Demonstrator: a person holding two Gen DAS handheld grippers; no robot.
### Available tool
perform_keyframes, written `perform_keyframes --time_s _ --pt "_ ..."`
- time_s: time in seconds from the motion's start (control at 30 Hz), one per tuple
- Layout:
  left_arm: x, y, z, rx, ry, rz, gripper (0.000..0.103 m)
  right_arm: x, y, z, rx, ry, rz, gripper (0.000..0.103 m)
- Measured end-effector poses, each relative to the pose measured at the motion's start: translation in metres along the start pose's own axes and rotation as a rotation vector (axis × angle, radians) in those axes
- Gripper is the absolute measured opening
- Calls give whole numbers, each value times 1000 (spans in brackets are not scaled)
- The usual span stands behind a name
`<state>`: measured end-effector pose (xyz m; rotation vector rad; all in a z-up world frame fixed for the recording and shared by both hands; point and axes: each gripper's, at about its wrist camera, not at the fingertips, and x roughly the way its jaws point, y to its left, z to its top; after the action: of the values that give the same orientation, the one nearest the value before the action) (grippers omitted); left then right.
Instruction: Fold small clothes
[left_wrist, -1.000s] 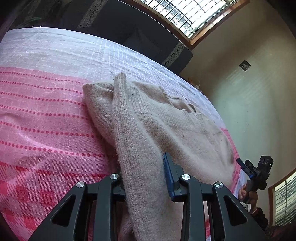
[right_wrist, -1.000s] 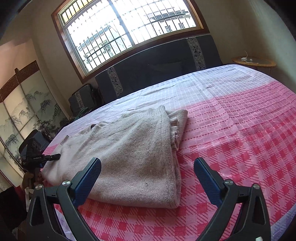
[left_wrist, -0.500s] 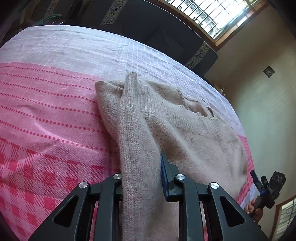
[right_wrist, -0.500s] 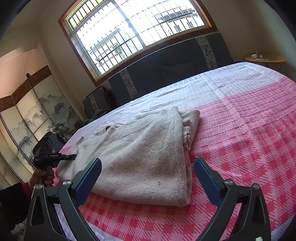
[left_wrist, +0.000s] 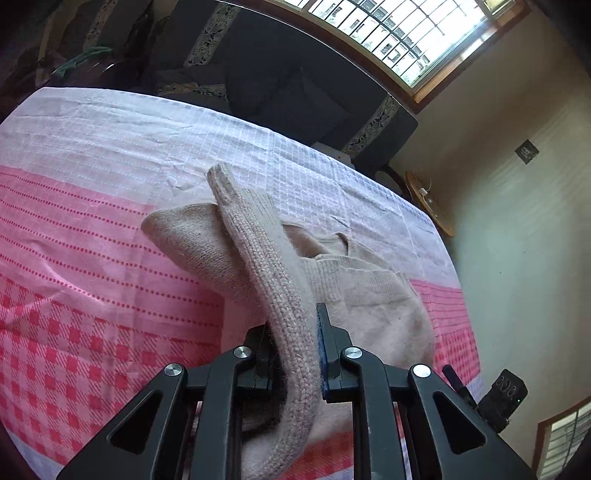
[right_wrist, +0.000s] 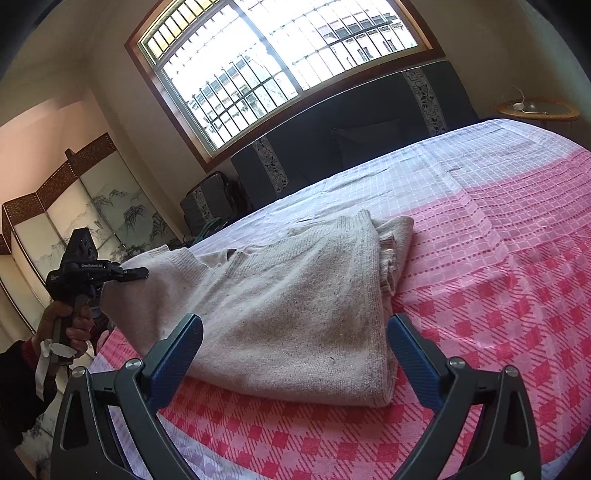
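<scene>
Fingers of the left gripper (left_wrist: 295, 354), which have just been closing, clamp the sweater's (right_wrist: 295, 306) ribbed edge (lifted off the bedspread (right_wrist: 498, 258)); right gripper (right_wrist: 295, 358) fingers stand wide apart before the folded sweater.

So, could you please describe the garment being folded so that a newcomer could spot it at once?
Start at the bed's pink-and-white checked cover. On its near half lies a beige knitted sweater, partly folded. It is the only garment there, and the left gripper is shut on its ribbed edge, lifting that side off the cover.
</scene>
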<state>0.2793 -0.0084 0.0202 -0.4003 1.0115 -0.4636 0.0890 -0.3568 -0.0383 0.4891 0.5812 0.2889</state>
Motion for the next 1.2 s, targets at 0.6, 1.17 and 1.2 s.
perform_keyframes --time_s 0.6,1.17,1.2 --pt "71 -91 -15 -70 40 -56 15 -6 3 -4 -1 2 34 100" --pt "83 -115 -14 -89 42 -105 14 -10 6 -5 0 -4 61 100" --pt "84 -118 -14 -85 41 -114 5 -9 5 -4 1 -4 62 100"
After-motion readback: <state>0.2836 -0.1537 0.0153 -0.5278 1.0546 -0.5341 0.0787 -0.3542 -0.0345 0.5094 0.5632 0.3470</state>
